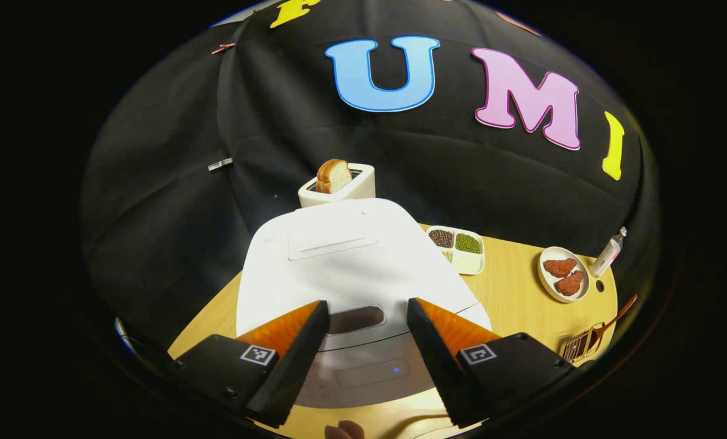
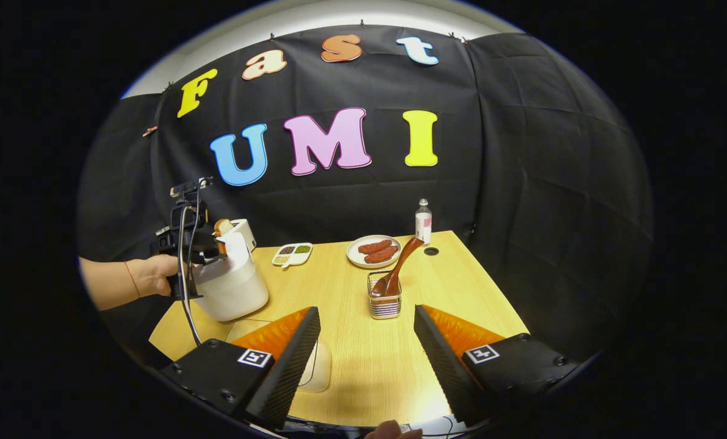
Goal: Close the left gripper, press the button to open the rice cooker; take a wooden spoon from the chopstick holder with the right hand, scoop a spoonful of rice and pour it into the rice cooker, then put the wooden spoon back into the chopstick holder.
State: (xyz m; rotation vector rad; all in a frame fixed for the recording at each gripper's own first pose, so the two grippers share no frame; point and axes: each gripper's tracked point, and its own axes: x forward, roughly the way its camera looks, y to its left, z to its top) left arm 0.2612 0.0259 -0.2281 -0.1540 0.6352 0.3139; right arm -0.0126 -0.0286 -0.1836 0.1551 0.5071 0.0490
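Note:
The white rice cooker (image 1: 351,262) stands close in front in the left gripper view with its lid down. My left gripper (image 1: 368,303) hangs open just above the cooker's front, its fingers either side of the dark lid button (image 1: 355,319). In the right gripper view, a hand (image 2: 150,274) holds that gripper over the rice cooker (image 2: 229,283) at the table's left. The wooden spoon (image 2: 400,262) leans in the wire chopstick holder (image 2: 385,305) at mid-table. My right gripper (image 2: 366,310) is open and holds nothing, a little short of the holder.
A toaster with bread (image 1: 337,183) stands behind the cooker. A divided grain dish (image 2: 291,254), a plate of red pieces (image 2: 374,250) and a small bottle (image 2: 423,222) line the far side. A pale flat container (image 2: 315,366) lies by my right gripper's left finger.

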